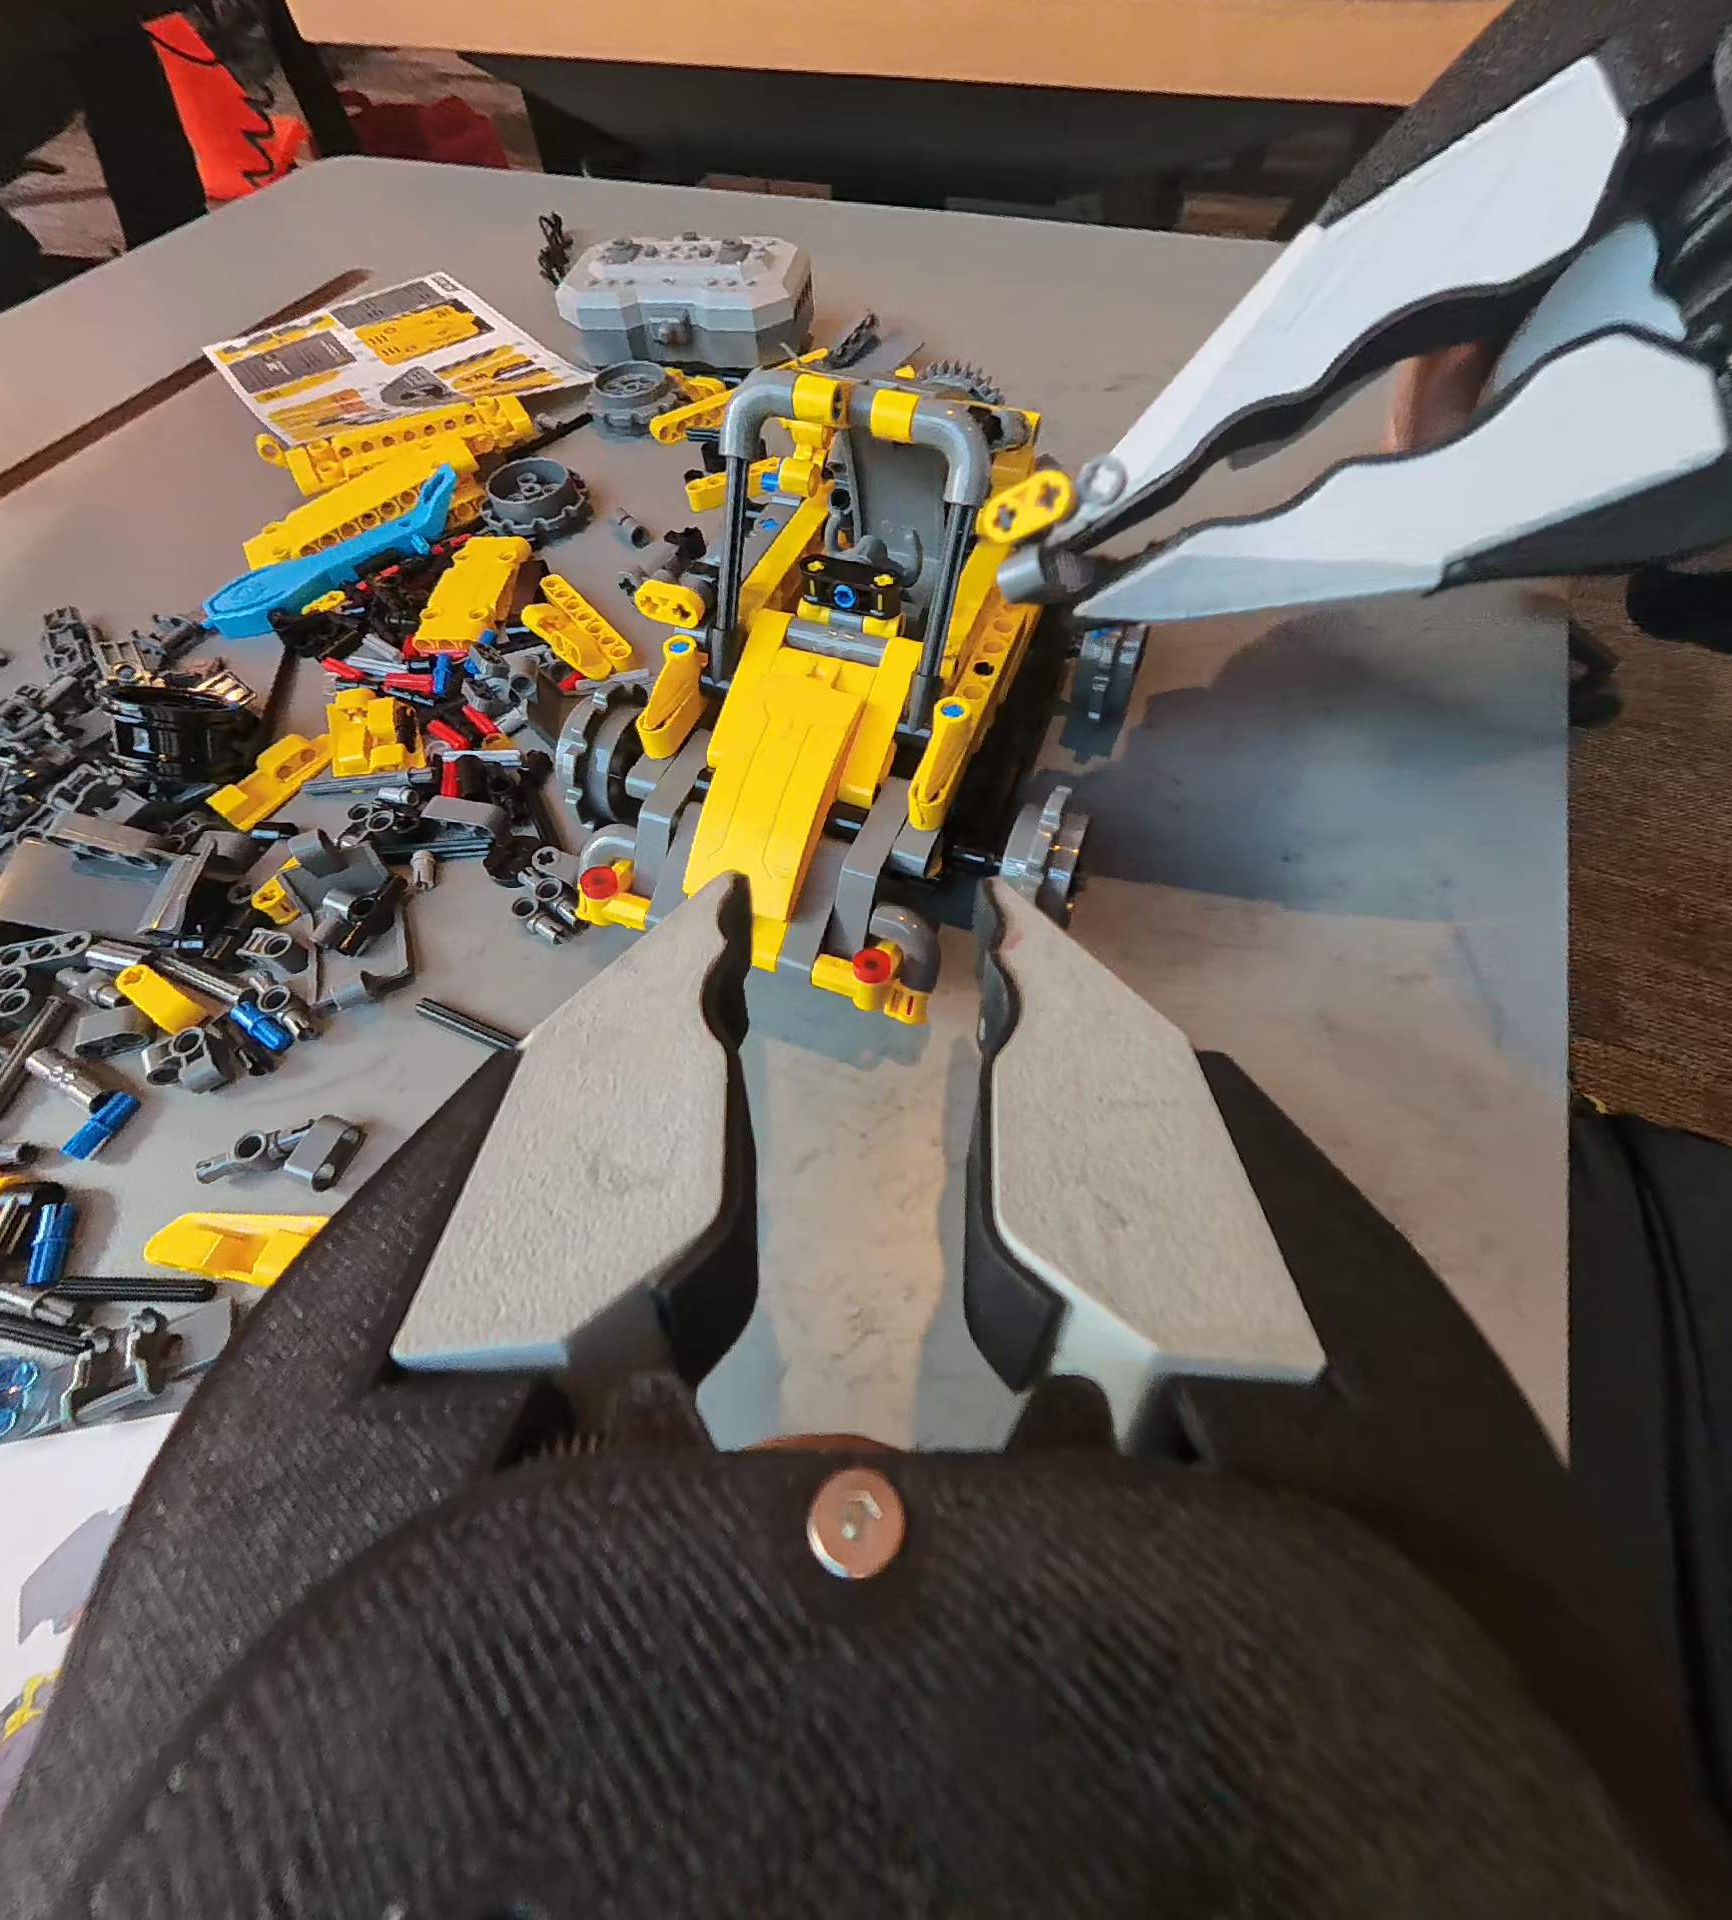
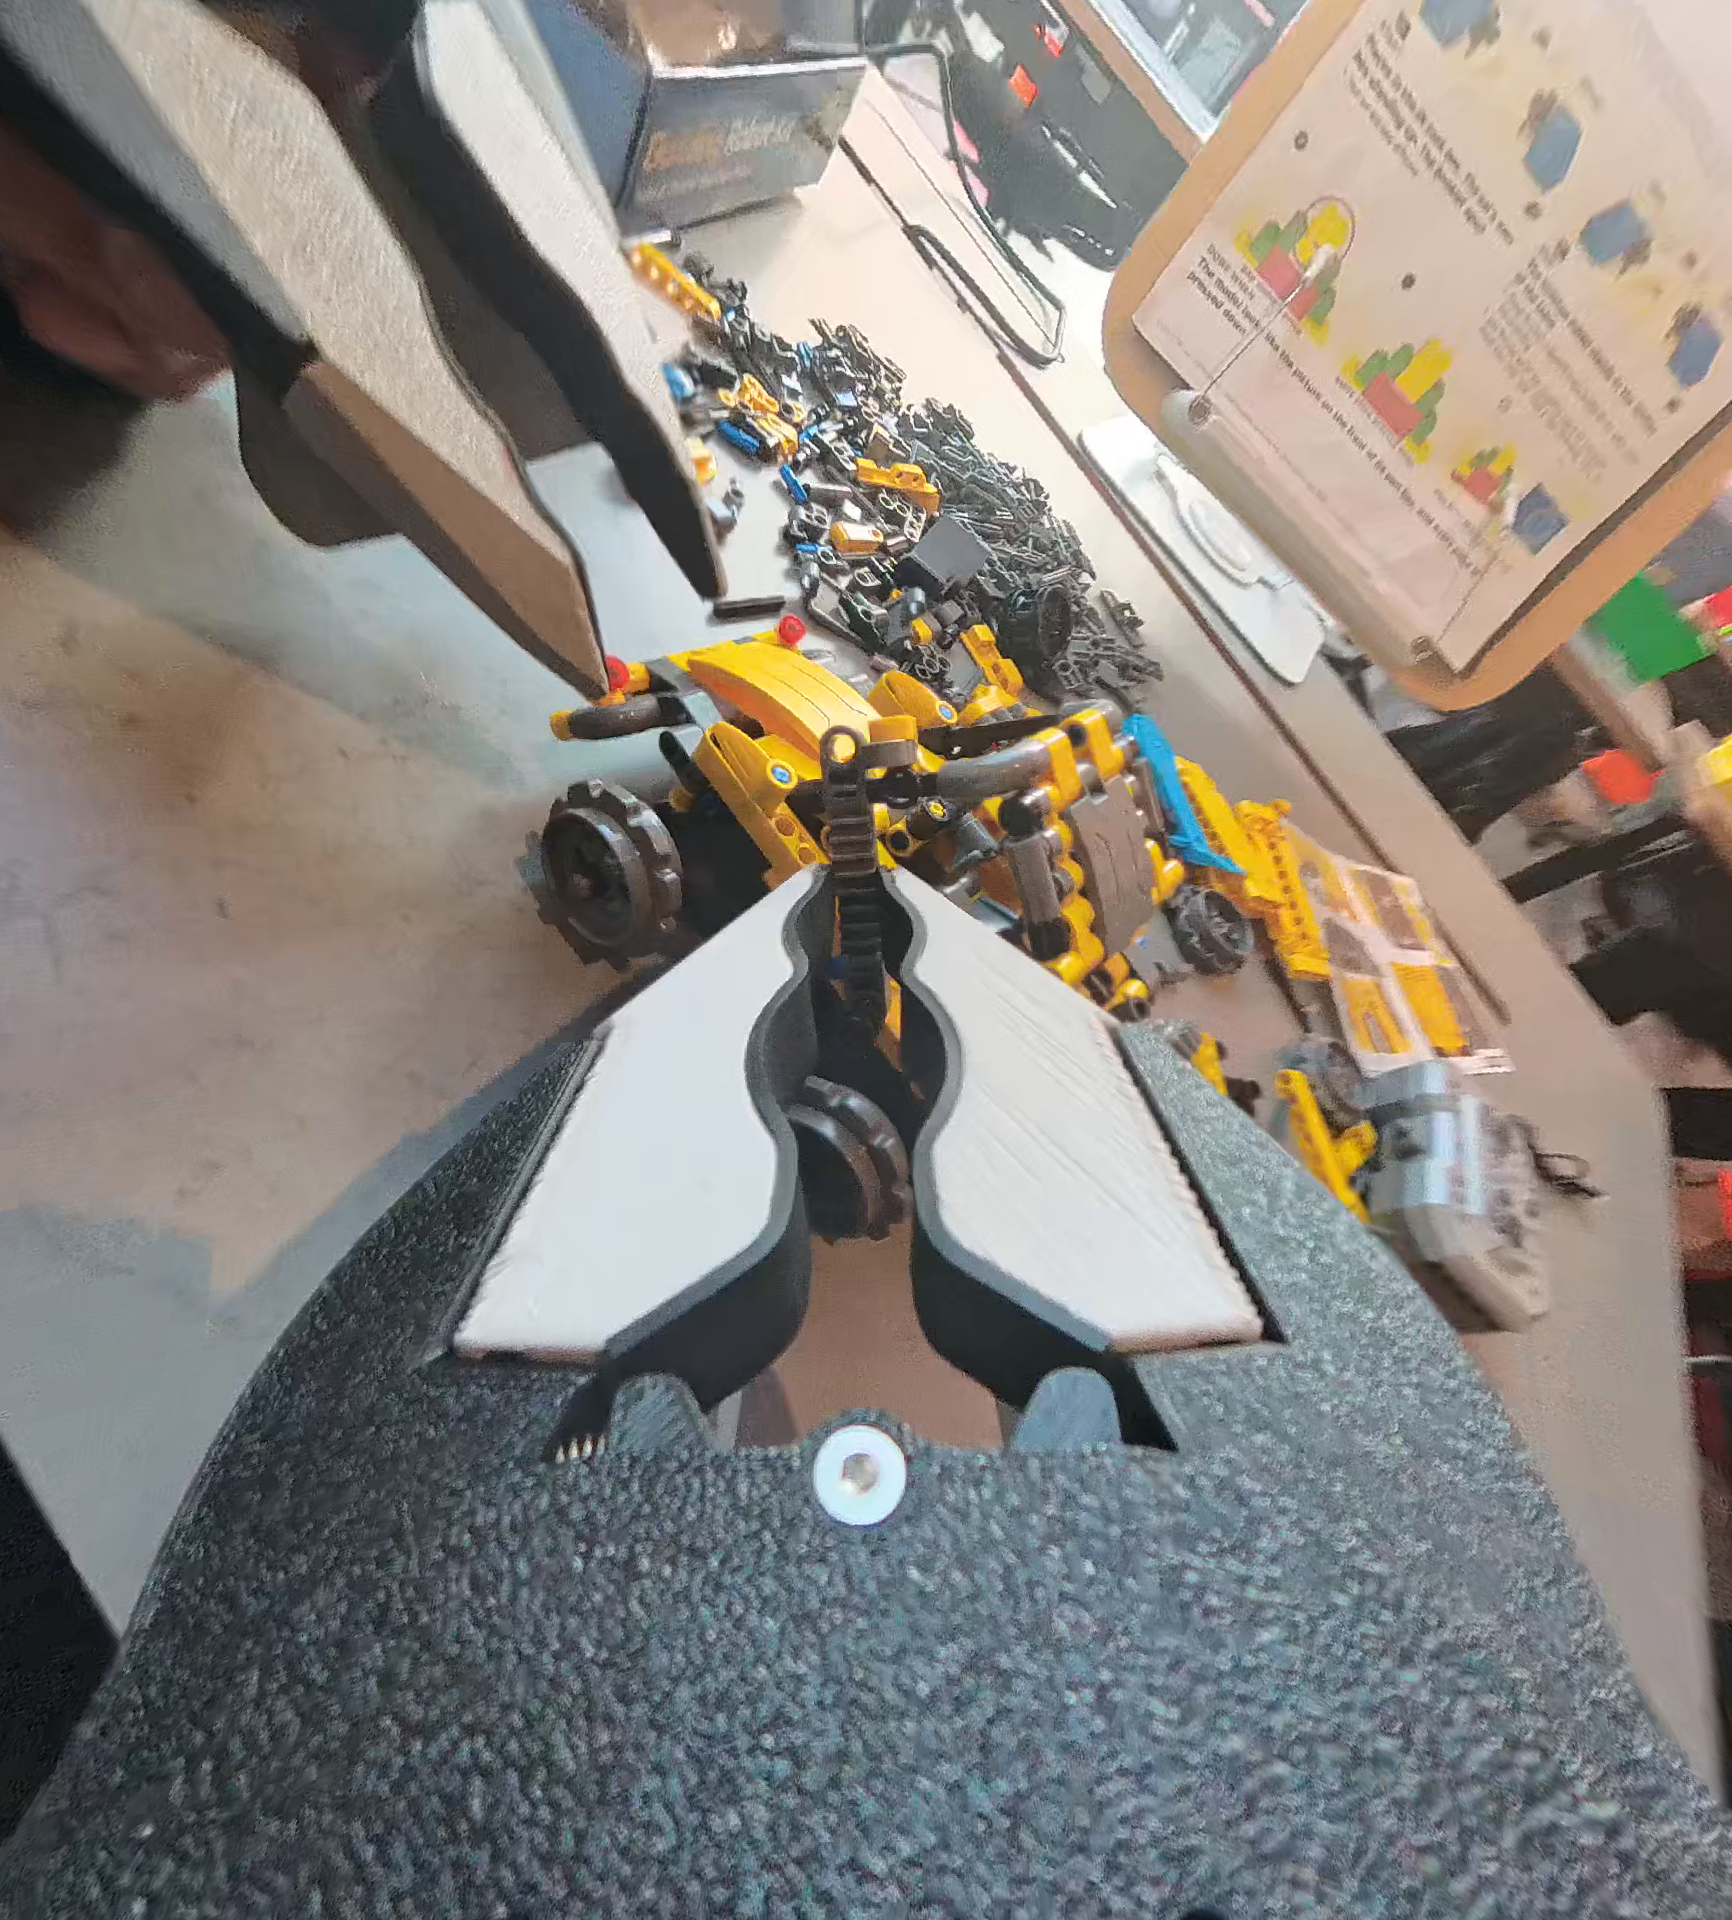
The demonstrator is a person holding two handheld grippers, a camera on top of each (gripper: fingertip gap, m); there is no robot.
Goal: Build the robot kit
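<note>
Left wrist view: the left gripper (image 1: 857,925) stands with its fingers spread wide, one tip on each side of the near end of a yellow and grey brick-built vehicle (image 1: 810,727) that sits on the grey table (image 1: 1309,935); whether the tips touch it I cannot tell. At the far right the right gripper (image 1: 1064,530) is closed on a small part with a yellow connector (image 1: 1026,506), held at the vehicle's right rear corner. A wide scatter of loose pieces (image 1: 218,883) lies to the left, with a blue lever tool (image 1: 332,556), a folded instruction sheet (image 1: 384,353) and a grey battery box (image 1: 685,291) farther off. No tray or bin shows; the pieces lie bare on the table. Right wrist view: the right gripper (image 2: 851,883) pinches a black toothed strip (image 2: 854,821) between its fingertips, the strip reaching up toward the vehicle (image 2: 841,769), beside a dark cogged wheel (image 2: 613,873). The left gripper (image 2: 654,623) comes in from upper left near the red-studded end. The model looks light and rigid but likely to shed snapped-on parts, so the grey chassis seems the safest hold. The strip looks thin and slippery.
</note>
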